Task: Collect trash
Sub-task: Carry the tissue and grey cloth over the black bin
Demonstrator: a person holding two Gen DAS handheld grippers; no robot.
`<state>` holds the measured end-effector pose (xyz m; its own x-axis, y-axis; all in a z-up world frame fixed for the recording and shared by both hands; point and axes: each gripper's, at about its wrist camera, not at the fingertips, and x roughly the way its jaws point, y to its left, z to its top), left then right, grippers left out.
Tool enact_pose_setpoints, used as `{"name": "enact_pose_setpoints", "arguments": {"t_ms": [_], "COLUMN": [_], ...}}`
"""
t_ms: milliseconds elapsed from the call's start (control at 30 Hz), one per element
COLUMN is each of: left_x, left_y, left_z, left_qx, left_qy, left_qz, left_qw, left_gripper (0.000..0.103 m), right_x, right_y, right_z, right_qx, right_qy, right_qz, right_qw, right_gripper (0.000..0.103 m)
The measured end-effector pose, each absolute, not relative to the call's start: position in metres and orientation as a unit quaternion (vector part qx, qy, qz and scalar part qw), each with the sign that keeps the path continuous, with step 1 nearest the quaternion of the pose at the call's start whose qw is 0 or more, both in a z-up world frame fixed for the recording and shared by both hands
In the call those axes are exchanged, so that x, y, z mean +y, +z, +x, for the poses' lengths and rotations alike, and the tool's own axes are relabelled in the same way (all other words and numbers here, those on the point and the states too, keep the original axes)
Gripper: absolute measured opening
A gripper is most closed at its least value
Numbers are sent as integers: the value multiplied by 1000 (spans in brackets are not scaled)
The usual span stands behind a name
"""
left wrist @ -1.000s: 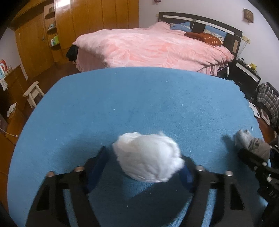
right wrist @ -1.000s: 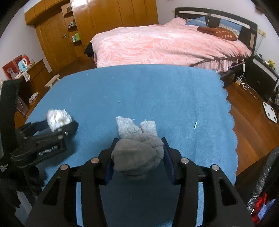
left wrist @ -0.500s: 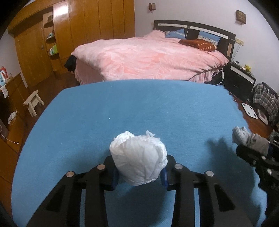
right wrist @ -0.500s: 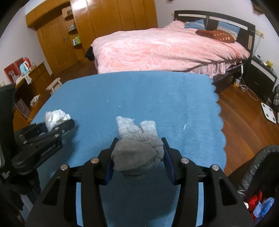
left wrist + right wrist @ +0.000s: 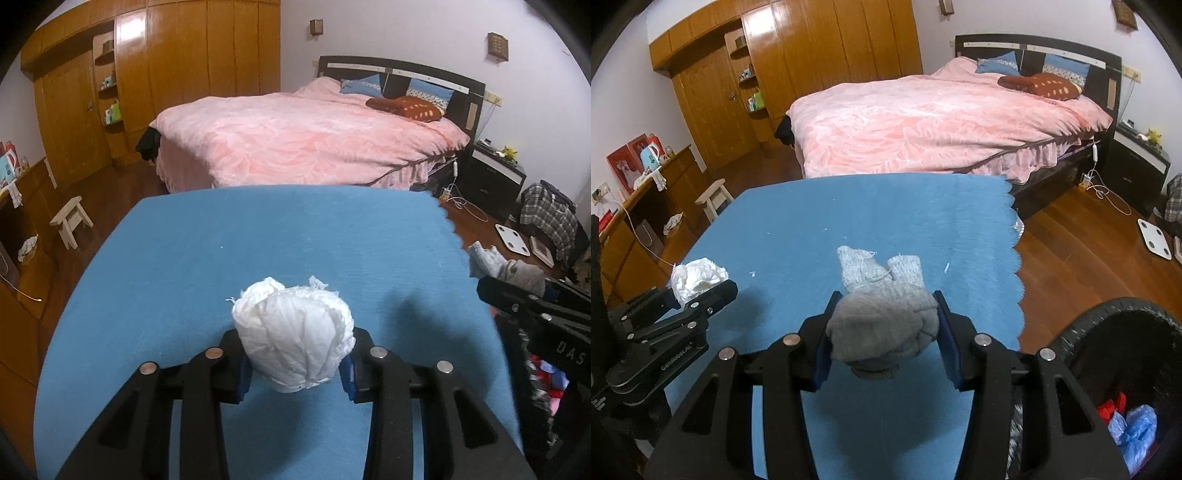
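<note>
- Right gripper [image 5: 882,328] clamps a grey cloth wad [image 5: 882,332]; the black bin [image 5: 1126,369] sits at its four o'clock, nearer this hand.
- Left gripper [image 5: 295,362] pinches a white tissue ball [image 5: 293,339] above the blue tabletop [image 5: 258,240].

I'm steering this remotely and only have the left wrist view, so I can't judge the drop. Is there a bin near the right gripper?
Observer: Yes. A black-lined bin sits at the lower right of the right wrist view, just past the scalloped edge of the blue cloth.
Operator: Is it empty?
Observer: No. Something red and a crumpled blue wrapper lie inside.
Operator: What is the right gripper carrying?
Observer: The right gripper is shut on a bundle of grey socks, its pale cuffs pointing forward.
Operator: Does my white paper wad look secure from there?
Observer: The left gripper shows at the left edge, with the white paper wad bulging above its fingers.
</note>
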<state>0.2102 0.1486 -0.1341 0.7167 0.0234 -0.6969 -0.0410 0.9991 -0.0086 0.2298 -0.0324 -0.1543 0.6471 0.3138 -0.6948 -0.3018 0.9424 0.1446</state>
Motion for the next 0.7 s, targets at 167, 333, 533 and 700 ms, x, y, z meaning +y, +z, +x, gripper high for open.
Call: {"name": "enact_pose_setpoints", "arguments": {"t_ms": [167, 333, 533, 700], "left_x": [132, 119, 101, 80], "left_y": [-120, -105, -82, -64], "left_z": [192, 173, 154, 142], "left_qx": [365, 356, 340, 325], "left_qy": [9, 3, -5, -20], "left_qz": [-9, -14, -10, -7], "left_qw": [931, 935, 941, 945], "left_gripper": [37, 37, 37, 38], "right_x": [-46, -59, -82, -99], "right_y": [-139, -122, -101, -80], "right_z": [205, 182, 156, 136], "right_qx": [373, 361, 346, 325], "right_qy": [172, 173, 165, 160], "right_qz": [16, 15, 21, 21], "right_qw": [912, 916, 923, 932], "right_gripper": [47, 47, 47, 47]}}
